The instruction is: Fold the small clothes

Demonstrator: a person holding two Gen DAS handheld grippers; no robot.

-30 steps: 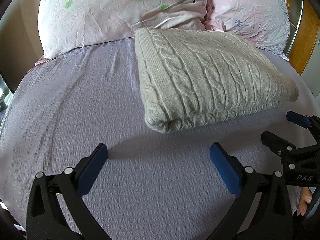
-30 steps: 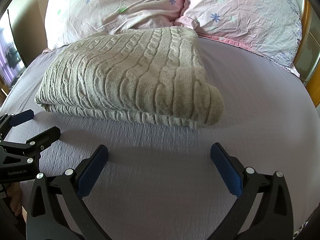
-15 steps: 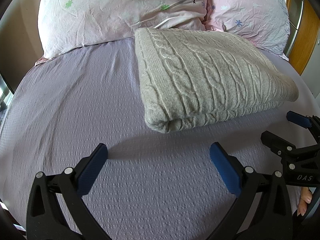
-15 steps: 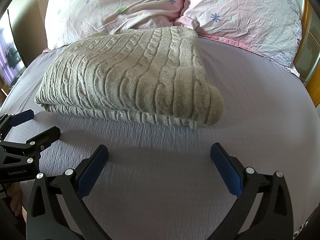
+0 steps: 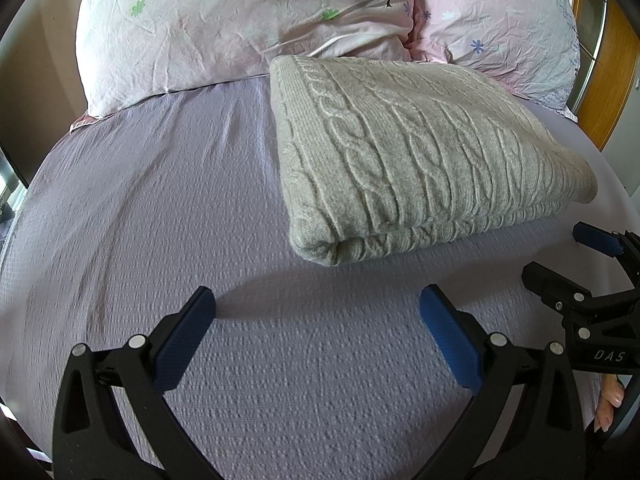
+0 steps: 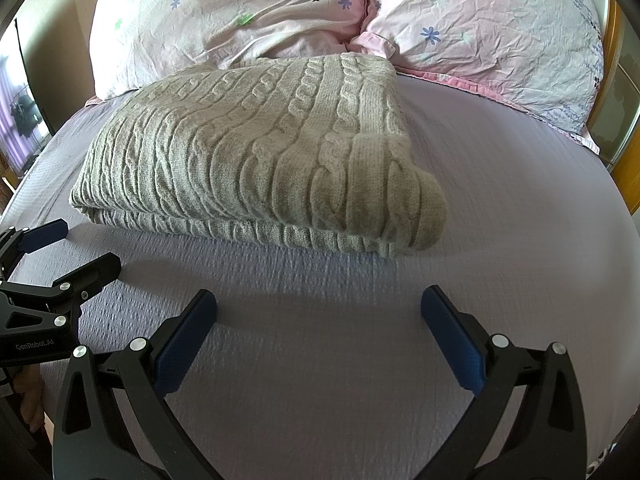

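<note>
Jaws spread wide on both the left gripper (image 5: 316, 312) and right gripper (image 6: 318, 312), holding nothing, hovering side by side over the lilac bed sheet (image 5: 140, 220). Just beyond, folded grey cable-knit sweater (image 6: 256, 152) lying flat, far edge against two floral pillows (image 6: 240, 12).

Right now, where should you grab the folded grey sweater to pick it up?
Probably by its near rounded folded corner: the sweater lies flat on the bed, and that thick roll faces the open right hand-held gripper. Come in low from the front, one finger under and one on top. The left hand-held gripper, also open, could take the other near corner.
</note>
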